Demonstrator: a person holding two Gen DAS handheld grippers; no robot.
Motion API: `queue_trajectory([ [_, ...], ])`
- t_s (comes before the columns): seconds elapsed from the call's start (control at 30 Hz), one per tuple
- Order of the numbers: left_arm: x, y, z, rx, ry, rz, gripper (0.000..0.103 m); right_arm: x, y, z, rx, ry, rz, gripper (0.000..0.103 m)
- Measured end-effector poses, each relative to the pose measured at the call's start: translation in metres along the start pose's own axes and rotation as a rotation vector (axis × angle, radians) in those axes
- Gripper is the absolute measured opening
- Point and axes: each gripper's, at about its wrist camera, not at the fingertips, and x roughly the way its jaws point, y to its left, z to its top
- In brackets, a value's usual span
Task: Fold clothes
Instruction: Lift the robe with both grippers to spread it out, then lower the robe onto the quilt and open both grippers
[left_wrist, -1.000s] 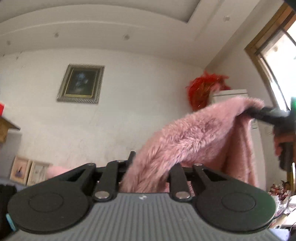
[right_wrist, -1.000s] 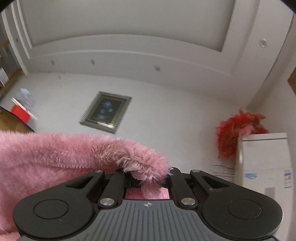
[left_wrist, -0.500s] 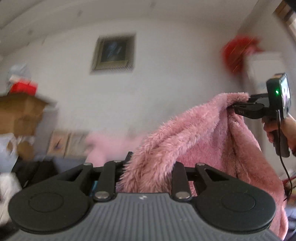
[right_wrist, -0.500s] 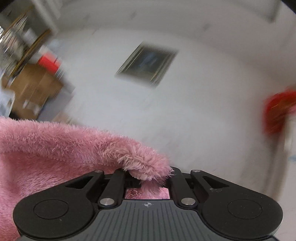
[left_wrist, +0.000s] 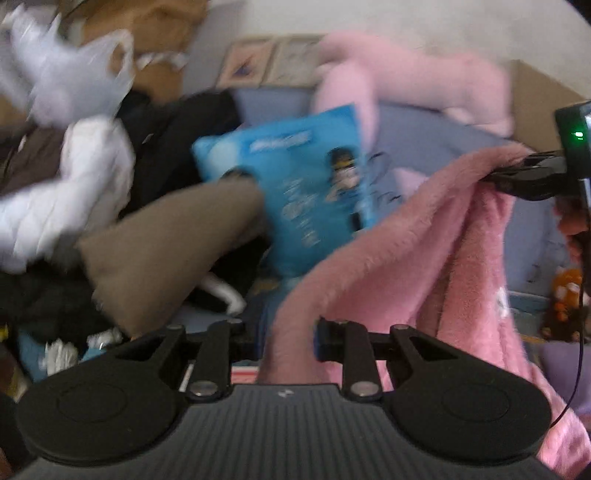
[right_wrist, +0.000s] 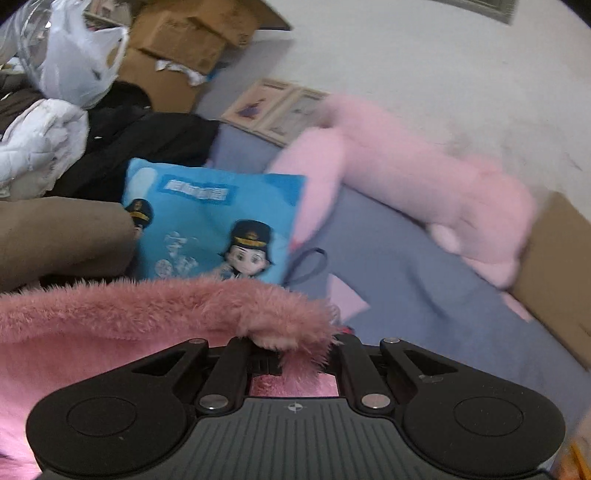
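Left wrist view showed the left claw (left_wrist: 288, 332) clamped on one edge of the fluffy pink fleece garment (left_wrist: 424, 240). The soft cloth ran up and to the right, where the right claw (left_wrist: 517, 173) pinched its other corner, so it hung between the two. A hand (left_wrist: 570, 229) held that tool at the far right. Behind the cloth lay a bright blue cartoon pillow (left_wrist: 295, 184), a brown cushion (left_wrist: 166, 240), a puffy white jacket (left_wrist: 85, 177) and a pale pink plush toy (left_wrist: 424, 81) on a blue bed sheet (left_wrist: 443, 136). This picture was blurry.

Right wrist view showed the right claw (right_wrist: 295, 350) shut tight on a furry fold of the pink garment (right_wrist: 147, 314), which spread out to the left. Beyond it sat the blue pillow (right_wrist: 207, 221), the pink plush toy (right_wrist: 424, 177), the blue sheet (right_wrist: 406, 266), a white plastic bag (right_wrist: 81, 62) and brown cardboard boxes (right_wrist: 184, 44).
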Motion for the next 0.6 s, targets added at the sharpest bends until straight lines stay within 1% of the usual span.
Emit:
queue_trajectory([
  [0.1,0.032,0.02,0.005,-0.06,0.001,0.009,0.026,0.023,0.006,0.017,-0.003,-0.044,-0.009,0.008],
  [0.17,0.043,0.025,0.022,-0.065,-0.047,0.012,0.025,0.024,0.001,0.022,0.0,-0.099,-0.032,0.008],
  [0.23,0.046,0.021,0.028,-0.055,-0.099,0.003,0.026,0.02,-0.003,0.012,-0.018,-0.135,-0.051,0.008],
  [0.27,0.046,0.018,0.037,-0.049,-0.107,-0.007,0.028,0.018,-0.004,0.0,-0.05,-0.125,-0.047,0.008],
  [0.3,0.05,0.016,0.036,-0.046,-0.106,-0.027,0.029,0.016,-0.005,-0.011,-0.083,-0.114,-0.042,0.008],
  [0.33,0.051,0.013,0.035,-0.049,-0.097,-0.045,0.03,0.016,-0.005,-0.025,-0.114,-0.086,-0.042,0.008],
  [0.4,0.063,0.009,0.025,-0.054,-0.042,-0.078,0.03,0.019,-0.003,-0.058,-0.159,0.025,-0.055,0.008],
  [0.47,0.079,0.007,0.008,-0.068,0.034,-0.107,0.03,0.019,-0.006,-0.091,-0.157,0.144,-0.071,0.007],
  [0.5,0.087,0.007,0.002,-0.076,0.074,-0.125,0.031,0.017,-0.008,-0.106,-0.143,0.185,-0.081,0.007],
  [0.57,0.105,0.005,-0.017,-0.078,0.166,-0.164,0.051,0.01,-0.011,-0.133,-0.107,0.236,-0.1,0.007],
  [0.6,0.115,0.005,-0.026,-0.079,0.201,-0.166,0.073,0.005,-0.012,-0.145,-0.086,0.253,-0.106,0.007],
])
